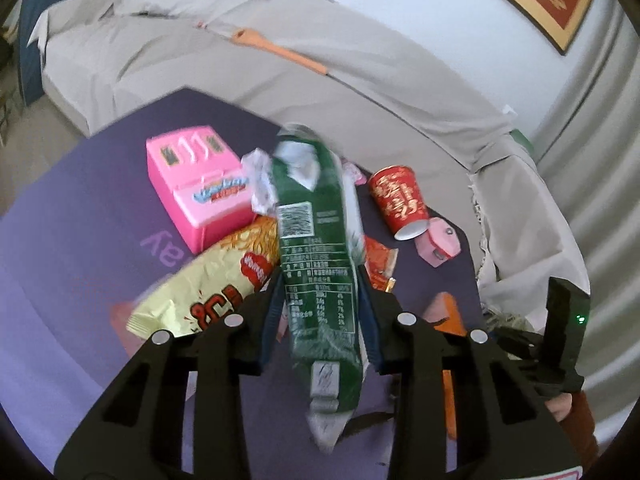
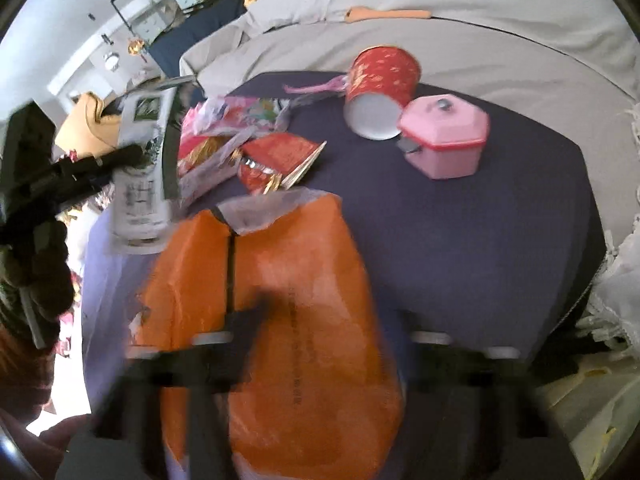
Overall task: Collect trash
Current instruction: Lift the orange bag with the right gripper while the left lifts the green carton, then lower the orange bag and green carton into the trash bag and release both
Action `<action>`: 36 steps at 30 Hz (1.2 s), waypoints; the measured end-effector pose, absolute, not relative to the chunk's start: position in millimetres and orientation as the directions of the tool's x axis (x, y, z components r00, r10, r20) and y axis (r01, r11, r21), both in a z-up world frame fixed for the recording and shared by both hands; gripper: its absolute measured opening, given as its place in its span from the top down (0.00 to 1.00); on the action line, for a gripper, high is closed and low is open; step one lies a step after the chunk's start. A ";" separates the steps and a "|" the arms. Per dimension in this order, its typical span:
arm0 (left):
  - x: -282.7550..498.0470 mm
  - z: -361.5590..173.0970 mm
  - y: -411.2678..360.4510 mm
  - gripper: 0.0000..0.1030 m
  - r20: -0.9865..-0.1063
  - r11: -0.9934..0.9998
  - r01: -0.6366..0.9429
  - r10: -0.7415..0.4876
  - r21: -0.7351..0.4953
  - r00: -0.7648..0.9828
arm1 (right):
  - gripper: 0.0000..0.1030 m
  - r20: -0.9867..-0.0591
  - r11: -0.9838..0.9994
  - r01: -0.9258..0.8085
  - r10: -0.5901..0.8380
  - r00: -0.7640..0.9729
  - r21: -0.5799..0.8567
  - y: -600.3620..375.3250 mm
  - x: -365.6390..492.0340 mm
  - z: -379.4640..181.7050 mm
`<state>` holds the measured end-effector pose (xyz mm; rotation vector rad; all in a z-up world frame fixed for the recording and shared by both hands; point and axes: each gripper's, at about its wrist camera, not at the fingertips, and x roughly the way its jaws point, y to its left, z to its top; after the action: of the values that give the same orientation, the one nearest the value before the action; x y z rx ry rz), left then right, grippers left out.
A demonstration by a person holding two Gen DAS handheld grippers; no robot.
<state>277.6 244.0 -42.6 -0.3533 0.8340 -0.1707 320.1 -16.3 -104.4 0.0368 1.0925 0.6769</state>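
A grey, softly creased sofa (image 1: 360,80) curves behind the dark purple mat (image 1: 80,220) that covers the counter, and the litter lies on that matte, flat surface. Nearest the front edge, an orange bag (image 2: 304,300) of thin, glossy plastic stands crumpled, with a translucent rim at its mouth; the right tool (image 2: 320,344) is badly blurred, its black fingers lie against the bag's lower front and its jaws are nearly closed, but I cannot tell whether they pinch the film. The left tool (image 1: 320,312) is clenched on a tall green carton (image 1: 316,248), a flattened printed box with a crushed foil top, which it holds above the mat's middle, tilted slightly. Left of the carton sits a pink box (image 1: 200,192), hard-edged and glossy, toward the back left of the mat. In front of it a yellow crinkled packet (image 1: 208,280) lies flat, its foil shiny. A red paper cup (image 2: 380,84) lies on its side near the back right corner, white bottom facing forward, touching a pink hinged case (image 2: 448,140) with a faceted lid. A small red wrapper (image 2: 280,156), torn and foil-lined, lies near the mat's middle.
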 end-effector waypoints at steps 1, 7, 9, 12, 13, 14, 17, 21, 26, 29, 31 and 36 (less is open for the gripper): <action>273.7 -37.4 242.8 0.68 -0.687 0.933 0.015 -0.275 -0.359 0.673 | 0.85 -0.806 0.802 -0.485 0.520 0.282 0.348 -14.2 317.3 -103.5; 256.1 -11.4 233.7 0.68 -0.651 0.944 0.068 -0.273 -0.322 0.708 | 0.91 -0.748 0.812 -0.485 0.534 0.395 0.324 -22.5 295.6 -58.7; 250.5 -2.8 232.0 0.69 -0.637 0.942 0.080 -0.280 -0.325 0.718 | 0.91 -0.727 0.814 -0.488 0.537 0.427 0.315 -28.8 288.6 -39.3; 242.2 10.9 228.2 0.69 -0.615 0.941 0.100 -0.289 -0.323 0.733 | 0.91 -0.710 0.827 -0.489 0.520 0.475 0.279 -35.1 275.9 -13.3; 239.9 14.3 226.4 0.69 -0.610 0.941 0.107 -0.292 -0.321 0.737 | 0.91 -0.704 0.832 -0.486 0.512 0.492 0.266 -35.7 271.1 -5.5; 237.4 18.4 224.9 0.69 -0.603 0.941 0.115 -0.295 -0.319 0.741 | 0.91 -0.700 0.838 -0.482 0.504 0.506 0.255 -38.3 268.6 0.5; 229.5 32.3 218.8 0.69 -0.582 0.938 0.140 -0.309 -0.317 0.752 | 0.91 -0.676 0.858 -0.465 0.475 0.563 0.216 -50.5 252.5 26.5; 218.2 56.0 205.2 0.69 -0.543 0.931 0.187 -0.337 -0.313 0.769 | 0.91 -0.644 0.897 -0.418 0.407 0.648 0.146 -65.4 238.1 55.6; 208.9 81.1 180.2 0.69 -0.503 0.914 0.255 -0.389 -0.315 0.772 | 0.91 -0.592 0.931 -0.344 0.344 0.728 0.117 -94.9 218.5 84.1; 204.8 95.2 158.1 0.69 -0.485 0.900 0.302 -0.425 -0.314 0.764 | 0.91 -0.567 0.947 -0.305 0.307 0.765 0.101 -114.9 203.3 97.5; 202.4 103.3 139.4 0.69 -0.473 0.884 0.341 -0.461 -0.320 0.751 | 0.91 -0.553 0.957 -0.279 0.279 0.785 0.086 -129.8 192.3 104.0; 199.5 115.4 82.6 0.69 -0.459 0.835 0.446 -0.550 -0.322 0.698 | 0.91 -0.533 0.979 -0.190 0.196 0.823 0.068 -173.0 167.8 108.5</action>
<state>199.5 82.6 115.4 -0.1917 0.5722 -0.5590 167.8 -173.0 108.5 0.0119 0.5678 0.2053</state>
